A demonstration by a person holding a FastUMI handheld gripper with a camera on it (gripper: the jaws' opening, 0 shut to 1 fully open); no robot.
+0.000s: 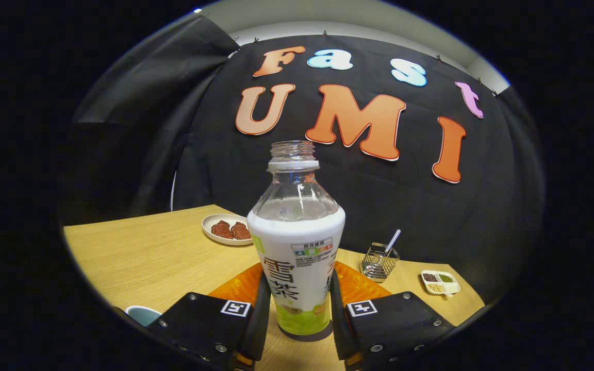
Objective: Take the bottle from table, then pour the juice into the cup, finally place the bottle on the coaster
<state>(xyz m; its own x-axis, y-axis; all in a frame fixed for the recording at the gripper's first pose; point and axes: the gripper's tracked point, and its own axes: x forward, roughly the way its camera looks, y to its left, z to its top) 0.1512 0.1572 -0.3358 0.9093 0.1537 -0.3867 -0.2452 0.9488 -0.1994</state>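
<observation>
An uncapped clear bottle (297, 242) with a white and green label stands upright between my fingers. My gripper (297, 296) is shut on the bottle, and both fingers (260, 309) press on the lower part of the label. The bottle's base is over bare wood with a shadow under it; I cannot tell whether it rests on the table. An orange coaster (237, 286) lies just behind the bottle and shows on both sides of it. The rim of a pale blue cup (142, 313) peeks out beside the left finger, close to me.
On the wooden table (147, 252), a white plate with brown food (227, 229) sits beyond the bottle to the left. A wire holder with a straw (379, 260) and a small divided dish (440, 282) stand to the right. Black cloth walls the booth behind.
</observation>
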